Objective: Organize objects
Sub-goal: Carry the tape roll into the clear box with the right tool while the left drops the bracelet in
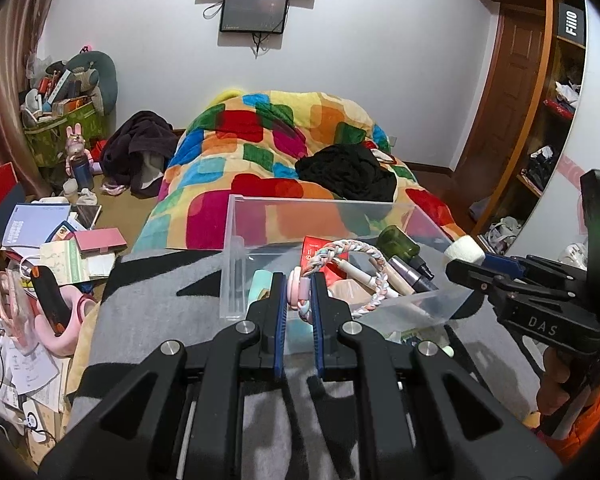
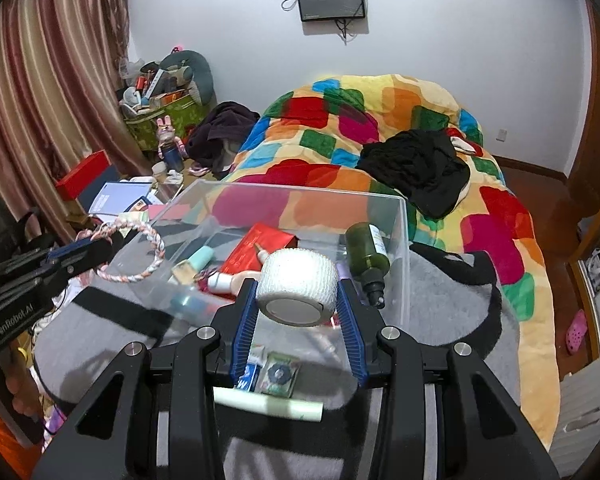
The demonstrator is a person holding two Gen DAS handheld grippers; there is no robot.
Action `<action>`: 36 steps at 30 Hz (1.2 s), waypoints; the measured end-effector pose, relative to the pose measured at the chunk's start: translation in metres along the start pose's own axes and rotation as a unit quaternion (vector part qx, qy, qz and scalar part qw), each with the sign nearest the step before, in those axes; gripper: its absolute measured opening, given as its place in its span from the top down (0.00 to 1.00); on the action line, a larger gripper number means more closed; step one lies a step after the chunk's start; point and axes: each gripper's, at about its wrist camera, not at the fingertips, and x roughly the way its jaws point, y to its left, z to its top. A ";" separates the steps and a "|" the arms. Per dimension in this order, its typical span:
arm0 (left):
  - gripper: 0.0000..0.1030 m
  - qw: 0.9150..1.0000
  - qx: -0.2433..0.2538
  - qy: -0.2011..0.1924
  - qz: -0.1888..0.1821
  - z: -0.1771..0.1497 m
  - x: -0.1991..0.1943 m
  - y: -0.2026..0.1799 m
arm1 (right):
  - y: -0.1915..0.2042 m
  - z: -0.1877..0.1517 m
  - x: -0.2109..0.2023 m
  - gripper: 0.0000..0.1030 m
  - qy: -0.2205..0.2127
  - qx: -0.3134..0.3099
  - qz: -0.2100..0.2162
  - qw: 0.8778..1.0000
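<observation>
In the left wrist view my left gripper is shut on the pink clasp of a braided pastel rope ring, which hangs over the near edge of a clear plastic box. From the right wrist view, my right gripper is shut on a white tape roll above the box's near side. The box holds a dark green bottle, a red packet, tubes and several other small items. Each gripper shows in the other's view: the right gripper with the roll, the left gripper with the ring.
The box stands on a grey and black blanket at the foot of a bed with a multicoloured quilt. A pale tube and small packets lie on the blanket under my right gripper. Papers and clutter cover the floor at left.
</observation>
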 end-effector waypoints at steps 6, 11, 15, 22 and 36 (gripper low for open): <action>0.90 1.000 -0.001 0.028 0.008 0.003 0.032 0.001 | -0.011 0.009 0.021 0.65 0.013 0.013 -0.007 1.000; 0.90 0.999 -0.008 0.050 0.010 0.005 0.054 0.005 | -0.014 0.009 0.042 0.65 0.035 0.015 0.000 0.999; 0.90 0.998 -0.010 0.066 0.006 0.005 0.064 0.005 | -0.010 0.007 0.056 0.65 0.051 0.009 0.009 0.999; 0.87 0.998 0.008 0.063 0.002 0.002 0.054 -0.007 | -0.003 0.004 0.055 0.62 0.055 -0.006 0.003 0.998; 0.47 0.998 0.032 0.054 -0.029 -0.020 0.020 -0.027 | -0.014 -0.010 0.002 0.49 0.025 -0.002 0.013 1.000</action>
